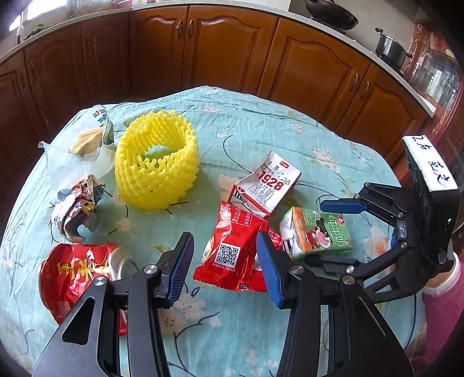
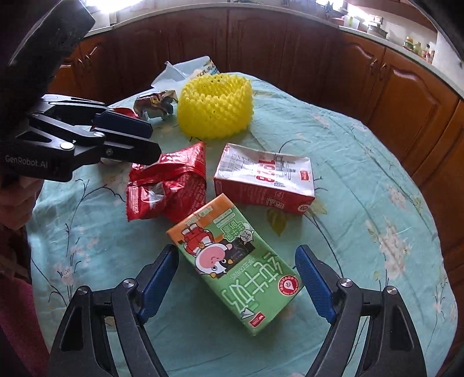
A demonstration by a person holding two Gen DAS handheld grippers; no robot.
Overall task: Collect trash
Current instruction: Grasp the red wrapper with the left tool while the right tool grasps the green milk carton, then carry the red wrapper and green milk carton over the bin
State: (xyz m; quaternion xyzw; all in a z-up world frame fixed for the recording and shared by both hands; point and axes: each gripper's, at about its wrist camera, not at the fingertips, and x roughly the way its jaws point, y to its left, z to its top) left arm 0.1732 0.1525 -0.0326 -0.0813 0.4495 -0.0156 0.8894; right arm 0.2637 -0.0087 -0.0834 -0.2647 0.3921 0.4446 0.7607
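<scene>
Trash lies on a round table with a teal floral cloth (image 1: 246,130). My left gripper (image 1: 224,255) is open, its fingers on either side of a red snack wrapper (image 1: 232,255), seen also in the right wrist view (image 2: 171,185). My right gripper (image 2: 236,275) is open around a green milk carton (image 2: 235,266), which also shows in the left wrist view (image 1: 319,235). A crushed red-and-white milk carton (image 1: 265,182) lies behind them. A yellow foam net (image 1: 158,162), a crumpled wrapper (image 1: 76,208), a clear plastic bag (image 1: 81,150) and a crushed red can (image 1: 78,272) lie to the left.
Brown kitchen cabinets (image 1: 203,49) stand close behind the table. A pot (image 1: 391,49) and a pan (image 1: 333,14) sit on the counter above. The table edge drops off on all sides. The right gripper's body (image 1: 406,217) is at the table's right edge.
</scene>
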